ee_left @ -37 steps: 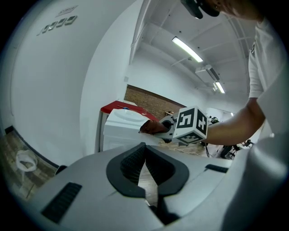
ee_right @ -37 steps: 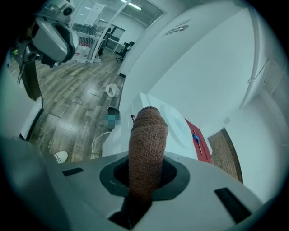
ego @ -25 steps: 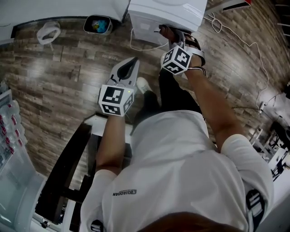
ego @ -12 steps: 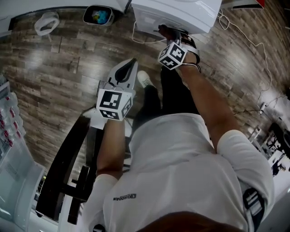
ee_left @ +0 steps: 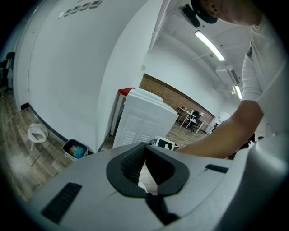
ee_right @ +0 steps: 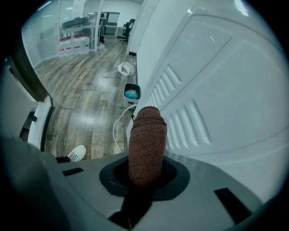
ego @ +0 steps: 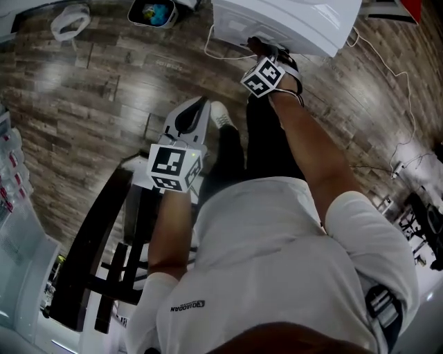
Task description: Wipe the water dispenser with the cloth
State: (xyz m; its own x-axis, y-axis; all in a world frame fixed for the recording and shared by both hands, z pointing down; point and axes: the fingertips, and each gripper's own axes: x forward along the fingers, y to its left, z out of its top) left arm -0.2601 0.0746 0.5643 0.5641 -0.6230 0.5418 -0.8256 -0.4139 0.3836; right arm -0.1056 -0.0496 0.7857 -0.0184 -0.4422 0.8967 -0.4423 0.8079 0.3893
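The right gripper [ego: 257, 47] is clamping the soft, light brown cloth [ee_right: 146, 140] by its lower end, probably squashing easily against the rigid water dispenser [ego: 284, 17] at one o'clock, while the left gripper [ee_left: 144, 146] is hanging closed and empty.

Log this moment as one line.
right hand-held gripper: shut on cloth | cloth: at water dispenser side, contact unclear | left hand-held gripper: shut, empty

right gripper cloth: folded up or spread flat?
Folded up. The brown cloth stands as a thick roll clamped in the right gripper, its tip near the water dispenser's vented panel.
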